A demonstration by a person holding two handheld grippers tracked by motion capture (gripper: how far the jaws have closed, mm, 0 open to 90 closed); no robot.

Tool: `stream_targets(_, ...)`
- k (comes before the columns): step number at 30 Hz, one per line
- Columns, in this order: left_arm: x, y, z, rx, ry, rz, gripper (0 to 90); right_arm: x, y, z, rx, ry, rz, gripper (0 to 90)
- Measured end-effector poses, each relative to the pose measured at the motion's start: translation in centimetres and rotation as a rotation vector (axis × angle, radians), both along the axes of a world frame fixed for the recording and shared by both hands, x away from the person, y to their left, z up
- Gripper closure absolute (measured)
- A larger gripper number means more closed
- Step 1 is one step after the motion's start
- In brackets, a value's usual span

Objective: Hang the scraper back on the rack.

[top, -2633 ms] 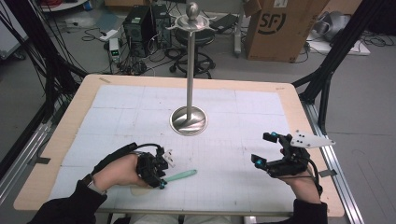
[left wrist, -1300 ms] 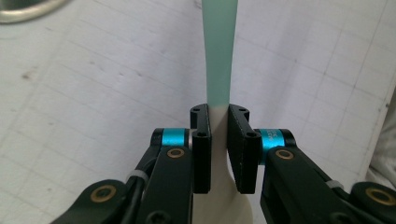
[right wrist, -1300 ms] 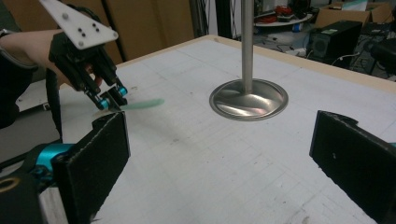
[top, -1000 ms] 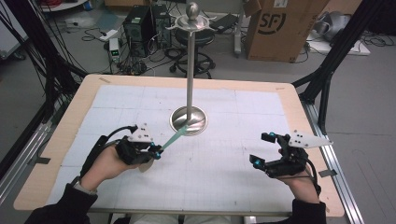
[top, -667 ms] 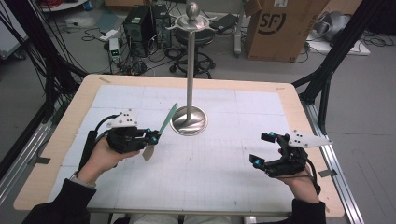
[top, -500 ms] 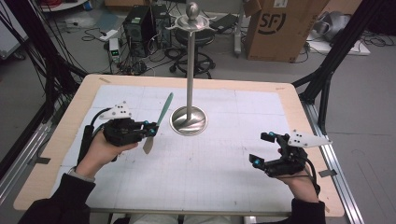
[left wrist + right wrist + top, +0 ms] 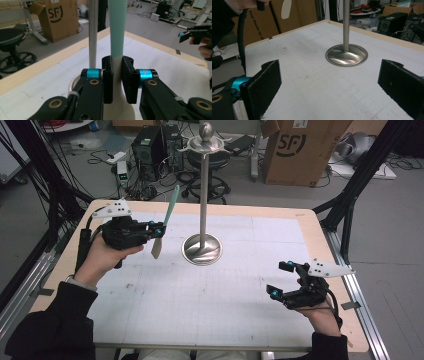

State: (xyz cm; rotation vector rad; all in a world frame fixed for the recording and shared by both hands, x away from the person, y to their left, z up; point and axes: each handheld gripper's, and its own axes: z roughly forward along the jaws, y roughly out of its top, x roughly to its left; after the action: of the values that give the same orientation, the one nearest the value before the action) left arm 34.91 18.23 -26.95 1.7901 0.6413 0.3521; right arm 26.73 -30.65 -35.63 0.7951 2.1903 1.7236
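Left gripper (image 7: 159,231) clamped across the neck of a spatula (image 7: 165,220), pads pressing from both sides just where the pale blade meets the mint-green handle (image 7: 116,30). Held clear above the table (image 7: 210,320), tool nearly upright: handle pointing up and slightly toward the far edge, cream blade (image 7: 156,249) hanging below the jaws. Long axis almost parallel to the stand's pole (image 7: 203,195), which rises just beside it on the side toward the table's middle; round metal base (image 7: 202,249) near, below and to that same side. Hook crown at the top of the stand (image 7: 206,144) higher than the handle tip and apart from it, so probably more lift and a shift toward the pole before any hanging. Right gripper (image 7: 285,279) low over the near right of the table, jaws wide apart and empty, well apart from the spatula. Left hand (image 7: 102,257) plainly the nearer one.
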Motion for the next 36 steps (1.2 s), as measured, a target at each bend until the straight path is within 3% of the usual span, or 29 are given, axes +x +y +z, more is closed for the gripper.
stream_targets(15, 2.1, -0.2, 4.6, -0.007, -0.057, 0.010, 80.3, -0.2, -0.2, 0.1, 0.006, -0.001, -0.001, 3.8)
stream_targets(19, 2.6, -0.2, 5.5, -0.027, -0.064, 0.018, 80.3, -0.3, -0.4, 0.1, 0.009, -0.003, -0.003, 3.8)
stream_targets(27, 3.4, -0.5, 5.5, -0.025, -0.065, 0.044, 80.3, -0.4, -0.6, 0.2, 0.014, -0.005, -0.005, 3.8)
stream_targets(36, 3.7, -0.6, 5.4, -0.024, -0.059, 0.034, 80.3, -0.4, -0.7, 0.1, 0.018, -0.002, -0.008, 3.8)
